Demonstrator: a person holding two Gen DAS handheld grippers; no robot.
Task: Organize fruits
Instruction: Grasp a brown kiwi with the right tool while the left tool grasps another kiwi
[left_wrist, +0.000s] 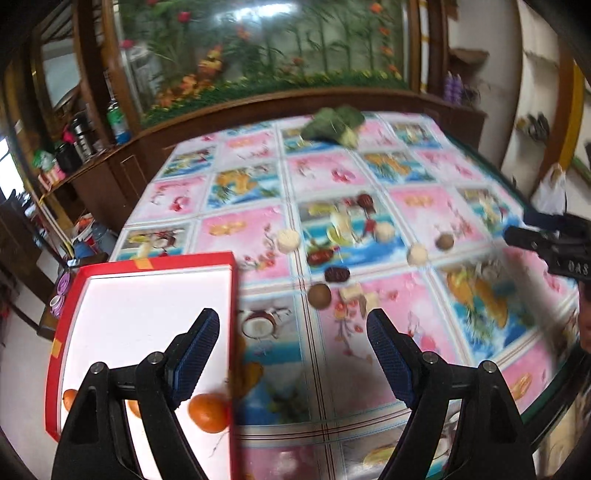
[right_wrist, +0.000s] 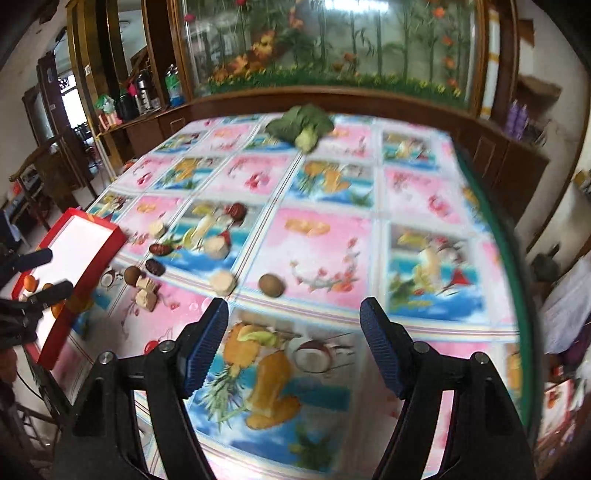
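A: What's lying around the fruit?

B: Loose bits mid tabletop (right_wrist: 325, 254): two brown round fruits, one (left_wrist: 320, 295) nearer the box, one (right_wrist: 272, 284) out front of the right hand-held gripper (right_wrist: 291, 350). Dark red dates (left_wrist: 337, 274), pale round slices (left_wrist: 288, 240), a few pale cubes (right_wrist: 146, 291). All close together, mostly not touching. Green leafy veg (right_wrist: 301, 127) at the far edge, well apart from the rest.

A: And the box?

B: Red box w/ white inside (left_wrist: 147, 321), near-left corner of the tabletop. Oranges in it at the near end; one orange (left_wrist: 209, 412) sits against its right wall, others half hidden behind the left hand-held gripper (left_wrist: 291, 362).

A: Grippers?

B: Both spread wide, nothing between the fingers. Left one hangs over the box's right wall & the cloth beside it. Right one is over bare cloth, the brown fruit and a pale slice (right_wrist: 223, 282) just beyond its tips.

A: Anything blocking?

B: Nothing between the right one and that fruit.

A: Surface, room?

B: Glossy cloth w/ pink & blue fruit-print squares. Behind it a dark wood cabinet (right_wrist: 332, 107), a big glass panel painted w/ bamboo & flowers (right_wrist: 332, 40), bottles (right_wrist: 173, 86) on the ledge at left. Pics are a bit blurred.
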